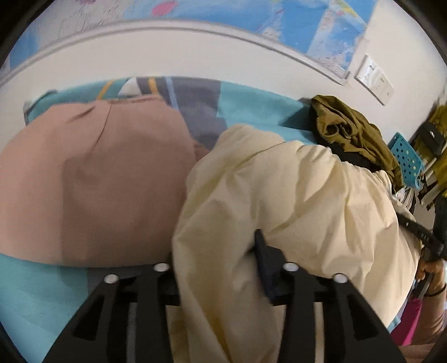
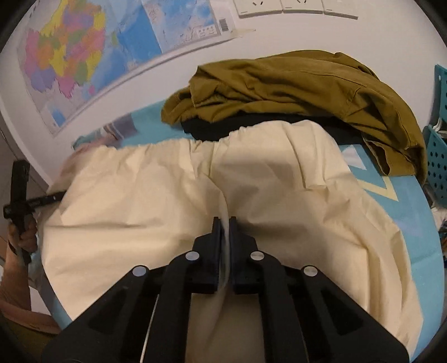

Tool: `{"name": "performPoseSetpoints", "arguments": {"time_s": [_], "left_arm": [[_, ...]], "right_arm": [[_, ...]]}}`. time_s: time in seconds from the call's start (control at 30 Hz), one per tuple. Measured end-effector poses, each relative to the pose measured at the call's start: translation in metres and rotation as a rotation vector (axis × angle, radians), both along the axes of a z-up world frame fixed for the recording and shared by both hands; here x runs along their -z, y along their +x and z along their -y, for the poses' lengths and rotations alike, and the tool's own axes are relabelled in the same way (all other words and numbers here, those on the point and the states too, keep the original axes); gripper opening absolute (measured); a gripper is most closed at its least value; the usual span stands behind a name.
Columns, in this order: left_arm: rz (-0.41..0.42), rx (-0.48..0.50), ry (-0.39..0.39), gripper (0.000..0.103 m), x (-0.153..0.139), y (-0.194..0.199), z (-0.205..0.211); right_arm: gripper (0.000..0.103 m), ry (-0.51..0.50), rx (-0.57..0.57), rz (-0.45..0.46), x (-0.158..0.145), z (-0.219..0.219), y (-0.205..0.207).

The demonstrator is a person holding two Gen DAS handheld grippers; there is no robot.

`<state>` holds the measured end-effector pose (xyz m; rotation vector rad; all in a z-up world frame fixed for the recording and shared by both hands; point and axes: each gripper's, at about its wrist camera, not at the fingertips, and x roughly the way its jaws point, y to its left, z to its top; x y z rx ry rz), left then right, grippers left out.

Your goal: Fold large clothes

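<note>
A large cream garment [image 1: 293, 181] lies spread and rumpled over the teal bed sheet [image 1: 28, 293]. In the left wrist view a thick bunch of it fills my left gripper [image 1: 215, 245], which is shut on it. The cloth hides the left finger; the right finger [image 1: 262, 251] shows. In the right wrist view my right gripper [image 2: 225, 223] is shut on a thin raised fold of the cream garment [image 2: 167, 190] near its front edge. My left gripper [image 2: 53, 198] holds the garment's left edge, with a hand on its grip. My right gripper [image 1: 419, 234] shows at the far right edge.
A tan garment [image 1: 97, 181] lies flat to the left of the cream one. An olive garment [image 2: 293, 83] sits heaped on a black one [image 2: 212, 128] at the back. A blue perforated basket [image 2: 438, 167] stands at the right. A map [image 2: 69, 55] and sockets [image 2: 279, 5] are on the wall.
</note>
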<state>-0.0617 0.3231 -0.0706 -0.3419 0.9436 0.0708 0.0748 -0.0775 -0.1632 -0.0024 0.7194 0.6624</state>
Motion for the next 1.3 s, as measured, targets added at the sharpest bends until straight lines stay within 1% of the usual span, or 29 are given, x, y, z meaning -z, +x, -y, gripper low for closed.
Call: {"name": "performPoseSetpoints", "arguments": {"time_s": [0.03, 0.1, 0.13, 0.17, 0.23, 0.3, 0.33, 0.4, 0.47, 0.53, 0.57, 0.6, 0.63, 0.67, 0.7, 0.73, 0.77, 0.83, 0.87, 0.9, 0.93, 0.97, 1.0, 1.03, 1.07, 1.1, 1.2, 1.23, 1.3], "left_arm": [[0.012, 0.001, -0.008, 0.042, -0.002, -0.003, -0.002], [0.05, -0.019, 0.029, 0.055, -0.012, -0.018, -0.003], [0.081, -0.019, 0.054, 0.055, -0.018, -0.027, -0.002], [0.098, -0.014, 0.071, 0.055, -0.023, -0.033, -0.001], [0.138, -0.011, 0.1, 0.055, -0.034, -0.05, 0.0], [0.153, 0.006, 0.108, 0.054, -0.038, -0.061, 0.001], [0.149, 0.016, 0.114, 0.053, -0.037, -0.066, 0.002], [0.119, 0.014, 0.101, 0.045, -0.029, -0.072, 0.0], [0.096, -0.013, 0.049, 0.041, -0.016, -0.079, -0.01], [0.085, -0.041, 0.007, 0.04, -0.005, -0.081, -0.018], [0.07, -0.053, 0.012, 0.042, 0.0, -0.081, -0.02], [0.054, -0.063, 0.016, 0.047, 0.004, -0.078, -0.019], [0.033, -0.078, 0.029, 0.05, 0.006, -0.076, -0.019], [0.028, -0.093, 0.072, 0.051, 0.003, -0.075, -0.014], [0.041, -0.096, 0.1, 0.051, -0.002, -0.076, -0.011], [0.075, -0.103, 0.142, 0.05, -0.013, -0.078, -0.005], [0.102, -0.101, 0.159, 0.05, -0.022, -0.081, -0.001], [0.186, -0.051, 0.157, 0.051, -0.041, -0.086, 0.012], [0.232, -0.008, 0.147, 0.055, -0.05, -0.087, 0.022], [0.257, 0.033, 0.14, 0.059, -0.056, -0.085, 0.033], [0.27, 0.096, 0.129, 0.059, -0.058, -0.08, 0.048], [0.266, 0.143, 0.127, 0.059, -0.057, -0.072, 0.061], [0.258, 0.166, 0.131, 0.059, -0.053, -0.067, 0.07], [0.236, 0.191, 0.131, 0.059, -0.047, -0.059, 0.08], [0.198, 0.212, 0.132, 0.059, -0.038, -0.051, 0.088], [0.154, 0.218, 0.139, 0.059, -0.026, -0.042, 0.094], [0.072, 0.204, 0.162, 0.06, 0.002, -0.028, 0.104], [0.058, 0.196, 0.168, 0.06, 0.008, -0.026, 0.105], [0.059, 0.19, 0.175, 0.06, 0.012, -0.027, 0.106]], "right_arm": [[0.012, 0.003, 0.008, 0.003, -0.004, 0.0, -0.002], [0.036, 0.032, 0.023, 0.046, -0.02, 0.005, -0.013], [0.041, 0.052, 0.017, 0.072, -0.027, 0.005, -0.019], [0.044, 0.076, -0.009, 0.096, -0.036, 0.004, -0.026], [0.044, 0.09, -0.051, 0.125, -0.044, -0.005, -0.035], [0.044, 0.088, -0.13, 0.139, -0.047, -0.023, -0.043], [0.043, 0.086, -0.151, 0.139, -0.045, -0.031, -0.043], [0.041, 0.039, -0.168, 0.123, -0.034, -0.048, -0.038], [0.039, 0.009, -0.143, 0.066, -0.015, -0.054, -0.022], [0.029, -0.035, -0.077, 0.041, 0.003, -0.049, -0.007], [0.019, -0.025, -0.068, 0.025, 0.009, -0.047, -0.002], [0.019, 0.019, -0.063, -0.008, 0.011, -0.041, 0.003], [0.02, 0.04, -0.058, -0.02, 0.009, -0.037, 0.003], [0.024, 0.037, -0.052, -0.007, 0.005, -0.035, -0.001], [0.031, 0.038, -0.051, 0.007, 0.001, -0.034, -0.005], [0.034, 0.049, -0.055, 0.021, -0.005, -0.032, -0.01], [0.035, 0.067, -0.069, 0.04, -0.012, -0.03, -0.018], [0.039, 0.086, -0.112, 0.076, -0.024, -0.03, -0.036], [0.043, 0.099, -0.141, 0.089, -0.029, -0.033, -0.047], [0.045, 0.107, -0.166, 0.1, -0.033, -0.039, -0.054], [0.046, 0.111, -0.198, 0.11, -0.035, -0.046, -0.061], [0.046, 0.111, -0.231, 0.116, -0.036, -0.053, -0.069], [0.049, 0.11, -0.271, 0.116, -0.034, -0.064, -0.078], [0.049, 0.112, -0.295, 0.111, -0.031, -0.071, -0.082], [0.05, 0.104, -0.323, 0.103, -0.025, -0.08, -0.087], [0.051, 0.084, -0.328, 0.101, -0.02, -0.088, -0.089], [0.051, 0.026, -0.312, 0.06, 0.006, -0.098, -0.085], [0.051, 0.03, -0.316, 0.052, 0.01, -0.097, -0.084], [0.05, 0.06, -0.32, 0.03, 0.012, -0.091, -0.079]]}}
